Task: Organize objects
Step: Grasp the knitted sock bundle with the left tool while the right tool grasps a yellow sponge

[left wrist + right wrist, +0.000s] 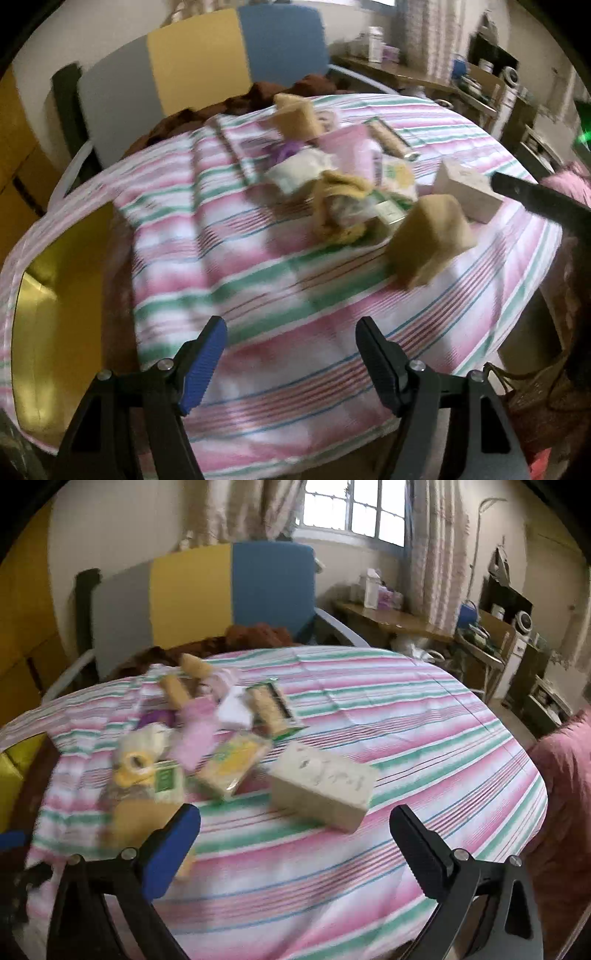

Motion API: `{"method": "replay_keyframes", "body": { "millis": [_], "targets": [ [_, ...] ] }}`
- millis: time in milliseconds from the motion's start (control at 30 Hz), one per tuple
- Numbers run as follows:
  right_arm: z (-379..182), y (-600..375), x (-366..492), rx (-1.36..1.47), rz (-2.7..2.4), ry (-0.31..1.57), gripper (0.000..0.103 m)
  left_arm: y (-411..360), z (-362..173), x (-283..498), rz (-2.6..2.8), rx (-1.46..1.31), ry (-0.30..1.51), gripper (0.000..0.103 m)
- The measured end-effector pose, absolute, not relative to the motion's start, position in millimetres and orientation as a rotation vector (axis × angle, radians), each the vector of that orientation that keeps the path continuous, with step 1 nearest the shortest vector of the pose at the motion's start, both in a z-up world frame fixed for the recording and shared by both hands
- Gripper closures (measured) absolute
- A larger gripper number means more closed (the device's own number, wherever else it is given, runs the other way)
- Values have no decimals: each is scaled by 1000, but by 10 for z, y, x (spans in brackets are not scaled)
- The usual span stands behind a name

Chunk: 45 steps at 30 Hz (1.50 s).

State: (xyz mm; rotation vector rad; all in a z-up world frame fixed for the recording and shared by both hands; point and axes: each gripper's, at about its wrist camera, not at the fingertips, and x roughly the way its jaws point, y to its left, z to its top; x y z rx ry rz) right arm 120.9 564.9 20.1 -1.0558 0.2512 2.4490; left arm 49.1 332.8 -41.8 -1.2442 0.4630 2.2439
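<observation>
While both grippers hang empty with jaws spread wide, the right gripper point(295, 845) looks the nearer one to the pale rectangular cardboard box point(320, 786): it lies on the striped pink-green-white bedsheet point(406, 716) just ahead at 12 o'clock, long axis running 10 to 4, skewed to the jaw line. For the left gripper point(291, 362) the same box point(467, 192) sits far out at 2 o'clock, beyond a tan sponge block point(430, 240). My call: right takes it, wrist rotated.
</observation>
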Motion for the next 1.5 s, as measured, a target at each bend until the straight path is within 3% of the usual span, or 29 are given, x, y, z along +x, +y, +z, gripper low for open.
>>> {"method": "replay_keyframes", "body": {
  "millis": [167, 300, 433, 500, 567, 600, 633, 1200, 1267, 1300, 1333, 1500],
  "targets": [
    [120, 5599, 1267, -1094, 2569, 571, 0, 3425, -599, 266, 2289, -1292, 510, 29],
    [-19, 5282, 1283, -1115, 2652, 618, 0, 3393, -716, 41, 2330, -1349, 509, 29],
    [-158, 5028, 1187, -1111, 2696, 545, 1, 3397, -742, 14, 2360, -1338, 557, 29],
    [-239, 4977, 1087, -1127, 2688, 534, 11, 3411, -747, 14, 2360, -1335, 561, 29],
    [-300, 4991, 1032, -1145, 2666, 536, 42, 3429, -740, 16, 2353, -1332, 559, 29],
    [-320, 5011, 1029, -1145, 2662, 550, 52, 3450, -732, 19, 2352, -1325, 561, 29],
    [-326, 5040, 1047, -1132, 2674, 586, 55, 3478, -722, 21, 2353, -1314, 563, 29],
    [-362, 5224, 1436, -1031, 2602, 630, 57, 4264, -788, -75, 2266, -1134, 546, 29],
    [-371, 5223, 1440, -1028, 2599, 643, 57, 4294, -867, -149, 2254, -1161, 507, 38],
    [-380, 5224, 1451, -1026, 2597, 651, 57, 4298, -904, -182, 2229, -1166, 469, 54],
    [-388, 5224, 1467, -1024, 2595, 661, 57, 4300, -940, -209, 2190, -1175, 432, 61],
    [-430, 5194, 1503, -1030, 2592, 690, 57, 4239, -967, -182, 2180, -1120, 397, 64]
  ]
}}
